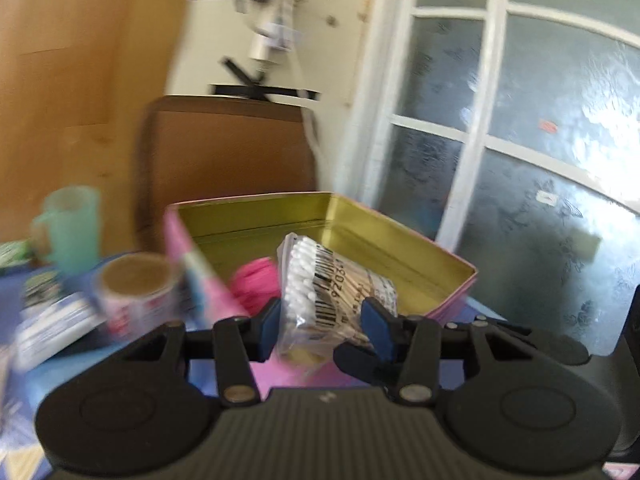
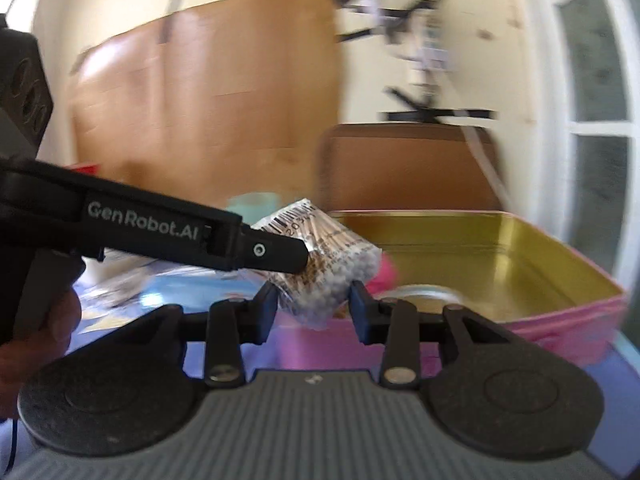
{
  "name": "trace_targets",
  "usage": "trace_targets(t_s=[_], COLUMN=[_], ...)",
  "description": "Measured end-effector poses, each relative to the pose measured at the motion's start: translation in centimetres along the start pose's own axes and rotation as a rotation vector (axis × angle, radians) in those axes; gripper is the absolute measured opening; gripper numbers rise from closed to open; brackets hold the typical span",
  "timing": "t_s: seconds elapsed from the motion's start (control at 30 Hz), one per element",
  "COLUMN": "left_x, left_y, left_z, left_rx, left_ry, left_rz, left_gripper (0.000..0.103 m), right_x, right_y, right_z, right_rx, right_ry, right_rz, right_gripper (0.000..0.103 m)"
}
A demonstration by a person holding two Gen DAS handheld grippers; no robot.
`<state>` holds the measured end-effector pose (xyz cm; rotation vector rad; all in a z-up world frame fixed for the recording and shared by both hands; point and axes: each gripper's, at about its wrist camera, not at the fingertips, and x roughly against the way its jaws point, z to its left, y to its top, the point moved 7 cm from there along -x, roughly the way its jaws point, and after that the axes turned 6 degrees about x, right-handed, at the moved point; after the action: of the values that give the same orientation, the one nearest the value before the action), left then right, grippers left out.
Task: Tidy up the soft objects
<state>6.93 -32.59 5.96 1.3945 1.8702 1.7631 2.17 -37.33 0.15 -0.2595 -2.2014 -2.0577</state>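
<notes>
Left tongs [image 1: 322, 322] grip cotton-swab bag [image 1: 340, 280]; right tongs [image 2: 313, 307] flank it — contact blurred, unclear; tin [image 1: 400, 236] at 12 o'clock.

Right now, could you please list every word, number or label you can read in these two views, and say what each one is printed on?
"GenRobot.AI": white lettering on the side of the left gripper, seen from the right wrist view.
"9203": part of the digits under the barcode on the pack of cotton swabs; the rest are too blurred.
Print on the tape roll and the papers beside it: too blurred to read.
The pink tin: no readable text.
</notes>
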Motion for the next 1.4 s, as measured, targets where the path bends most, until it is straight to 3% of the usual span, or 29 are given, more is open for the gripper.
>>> trace_targets(t_s=[0.07, 0.13, 0.23, 0.3, 0.47, 0.67, 0.87, 0.97, 1.07, 1.17, 1.23, 1.3, 1.4], left_x=[-2.7, -5.1, -7.0, -6.2, -1.6, 4.3, 10.1, 12.3, 13.7, 14.2, 14.6, 14.9, 15.2], left_y=[0.7, 1.2, 1.3, 1.2, 0.0, -2.9, -6.5, -7.3, -7.8, -7.9, -8.0, -8.1, -8.2], left_z=[-1.2, -2.1, -2.3, -2.0, -0.3, 5.2, 14.1, 18.7, 21.7, 23.1, 23.1, 23.1, 23.2], left_rx=[-0.019, -0.045, -0.057, -0.034, -0.049, 0.044, 0.164, 0.232, 0.262, 0.347, 0.357, 0.359, 0.381], left_ry=[0.002, 0.045, 0.128, 0.119, 0.12, 0.159, 0.347, 0.463, 0.544, 0.507, 0.491, 0.475, 0.457], left_rz=[0.018, 0.038, 0.052, 0.042, -0.02, -0.017, -0.011, -0.034, -0.084, -0.108, -0.127, -0.146, -0.168], left_gripper=[0.047, 0.065, 0.07, 0.071, 0.077, 0.077, 0.077, 0.077, 0.077, 0.076, 0.076, 0.076, 0.076], right_x=[-0.5, -1.8, -4.2, -4.9, -2.9, -2.0, -2.5, -4.4, -8.0, -12.5, -16.4, -20.5, -26.1], right_y=[-0.2, -0.3, -0.7, -1.1, -1.3, -0.5, 2.0, 2.7, 3.6, 5.6, 6.6, 7.3, 6.8], right_z=[-2.4, -4.7, -7.5, -9.4, -10.2, -7.2, 0.8, 5.4, 9.2, 12.3, 13.9, 15.0, 16.7], right_rx=[-0.023, -0.045, -0.06, -0.093, -0.168, -0.18, -0.08, -0.036, -0.075, -0.112, -0.137, -0.126, -0.087], right_ry=[-0.046, -0.089, -0.214, -0.28, -0.277, -0.194, 0.008, 0.15, 0.296, 0.38, 0.392, 0.338, 0.256], right_rz=[0.008, 0.022, 0.061, 0.085, 0.03, -0.01, -0.023, 0.032, 0.14, 0.23, 0.306, 0.352, 0.445], right_gripper=[0.042, 0.042, 0.044, 0.043, 0.044, 0.044, 0.044, 0.044, 0.044, 0.045, 0.053, 0.076, 0.077])
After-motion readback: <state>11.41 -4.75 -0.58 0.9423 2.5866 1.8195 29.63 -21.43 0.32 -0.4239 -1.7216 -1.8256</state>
